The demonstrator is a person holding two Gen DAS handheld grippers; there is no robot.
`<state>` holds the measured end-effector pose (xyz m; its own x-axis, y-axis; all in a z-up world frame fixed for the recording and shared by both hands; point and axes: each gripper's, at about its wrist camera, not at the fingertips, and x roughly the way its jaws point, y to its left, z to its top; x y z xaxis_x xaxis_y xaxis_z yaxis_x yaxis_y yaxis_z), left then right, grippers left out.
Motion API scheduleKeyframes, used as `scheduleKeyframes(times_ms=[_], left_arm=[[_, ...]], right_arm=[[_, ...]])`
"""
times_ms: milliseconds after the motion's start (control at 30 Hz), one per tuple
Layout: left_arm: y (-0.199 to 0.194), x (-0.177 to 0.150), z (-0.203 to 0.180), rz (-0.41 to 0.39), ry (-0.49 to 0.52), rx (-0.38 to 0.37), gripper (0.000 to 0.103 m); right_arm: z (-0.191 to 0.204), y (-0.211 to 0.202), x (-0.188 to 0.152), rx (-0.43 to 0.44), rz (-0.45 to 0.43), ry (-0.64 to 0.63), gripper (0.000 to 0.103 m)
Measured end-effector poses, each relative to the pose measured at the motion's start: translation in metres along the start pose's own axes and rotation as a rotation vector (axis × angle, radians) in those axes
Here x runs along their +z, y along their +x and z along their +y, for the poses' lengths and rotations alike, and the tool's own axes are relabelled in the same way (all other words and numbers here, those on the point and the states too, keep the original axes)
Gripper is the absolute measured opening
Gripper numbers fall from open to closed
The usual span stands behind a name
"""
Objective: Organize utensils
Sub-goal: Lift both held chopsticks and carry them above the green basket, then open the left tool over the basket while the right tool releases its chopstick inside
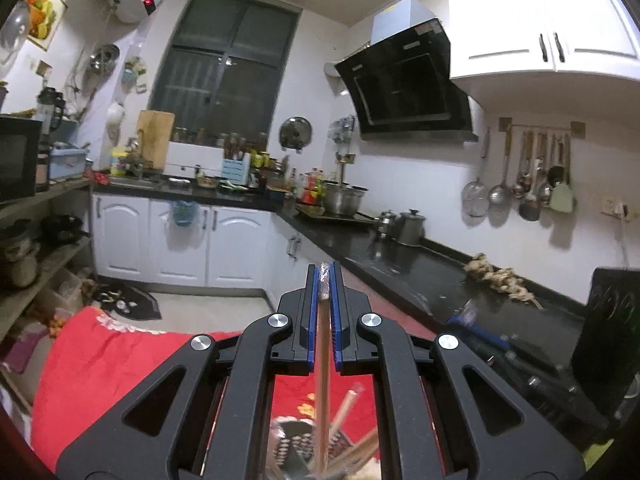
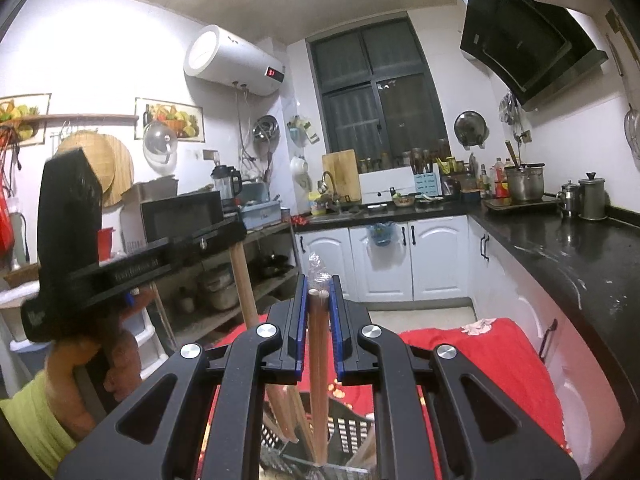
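Directly above the black slotted holder [image 2: 344,436], the right claw [image 2: 319,296] clamps a wrapped pair of chopsticks [image 2: 318,360] upright between its pads. The left claw [image 1: 325,280] likewise pinches wrapped chopsticks [image 1: 322,360] above that holder, over the red cloth [image 1: 100,360].

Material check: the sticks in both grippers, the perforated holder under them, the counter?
Chopsticks in the right gripper: wood or bamboo, tan, in a clear plastic sleeve that crinkles at the tip. Same for the left gripper's chopsticks. Holder: dark, slotted, probably plastic. Countertop: glossy black, likely polished stone.
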<state>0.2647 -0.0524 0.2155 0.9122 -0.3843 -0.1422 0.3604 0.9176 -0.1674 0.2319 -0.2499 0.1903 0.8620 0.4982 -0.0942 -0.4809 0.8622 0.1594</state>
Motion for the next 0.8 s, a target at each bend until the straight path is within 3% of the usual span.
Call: scheduleKeyframes(times_ms=[367, 800], left_arm=[[0.027, -0.034, 0.015, 0.044, -0.014, 0.026, 0.003], [0.044, -0.075, 0.007, 0.077, 0.058, 0.035, 0.003]], right_arm=[[-0.009, 0.034, -0.016, -0.046, 0.019, -0.011, 0.011], [-0.029, 0.051, -0.047, -0.093, 0.077, 0.01, 0.011]])
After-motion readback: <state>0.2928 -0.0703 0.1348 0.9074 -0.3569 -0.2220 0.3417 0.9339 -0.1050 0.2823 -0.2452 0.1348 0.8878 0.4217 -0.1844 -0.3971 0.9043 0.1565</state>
